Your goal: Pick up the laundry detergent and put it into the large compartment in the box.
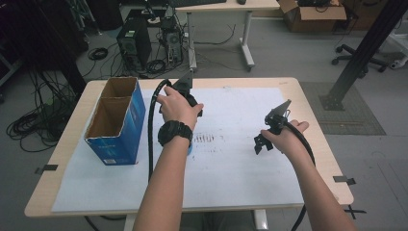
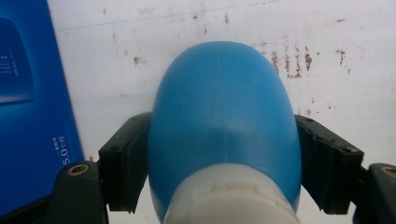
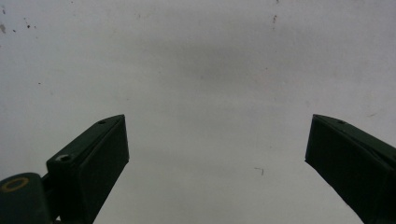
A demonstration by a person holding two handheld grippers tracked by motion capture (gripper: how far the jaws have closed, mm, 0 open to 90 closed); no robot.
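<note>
A blue rounded object with a white end (image 2: 224, 121) lies on the white sheet, and a sliver of it (image 1: 190, 148) peeks out under the person's left wrist. My left gripper (image 2: 224, 154) is shut on it, with a black pad pressed against each side. The left hand (image 1: 178, 108) holds that gripper pointing down, just right of the blue box. My right gripper (image 1: 260, 143) hangs over bare white paper at the right of the table. In the right gripper view my right gripper (image 3: 218, 140) is open, with nothing between its jaws.
A blue cardboard box (image 1: 118, 125) with two open-topped compartments stands at the table's left, and its side (image 2: 28, 116) is close beside the held object. The white paper sheet (image 1: 240, 168) covers most of the wooden table (image 1: 317, 144). Dark smudges (image 1: 207, 138) mark the sheet's middle.
</note>
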